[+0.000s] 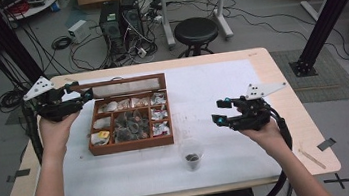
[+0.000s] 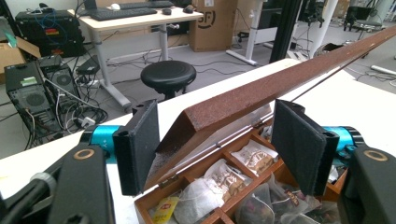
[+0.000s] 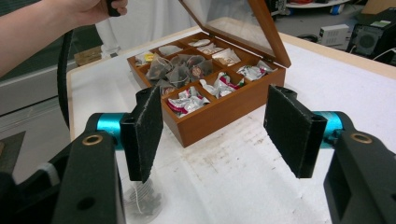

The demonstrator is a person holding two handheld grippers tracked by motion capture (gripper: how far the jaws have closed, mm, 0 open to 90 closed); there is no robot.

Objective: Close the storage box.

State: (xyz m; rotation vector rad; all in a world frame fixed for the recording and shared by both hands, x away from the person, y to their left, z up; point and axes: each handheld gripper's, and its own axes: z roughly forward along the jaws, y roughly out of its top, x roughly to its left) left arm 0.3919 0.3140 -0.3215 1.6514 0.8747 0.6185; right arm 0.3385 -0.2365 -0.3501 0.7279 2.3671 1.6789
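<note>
**Now the lid is up, a tea bag comes next**

Left hand-held gripper (image 2: 217, 149) sits at the rear left corner of the box (image 1: 131, 144), its jaws standing to either side of the raised lid (image 2: 261, 95); the corner of the lid lies between the pads, but they look clear of the wood rather than pinching it. Right hand-held gripper (image 3: 219, 135) hovers over the worktop (image 1: 221, 87) right of the box, jaws spread, nothing between them.

The box stands open on the white sheet, left of centre, its compartments filled with tea bags (image 3: 180, 70) and foil sachets (image 3: 187, 100). A clear cup (image 1: 192, 156) stands just in front of the box, apart from it, with something dark at the bottom.

Opening seems the step in hand, judging by the lid's position. Next, probably, the right gripper must reach into a compartment and pick one bag for the cup, while the lid stays open.

Print on the sachets is too small to read.
</note>
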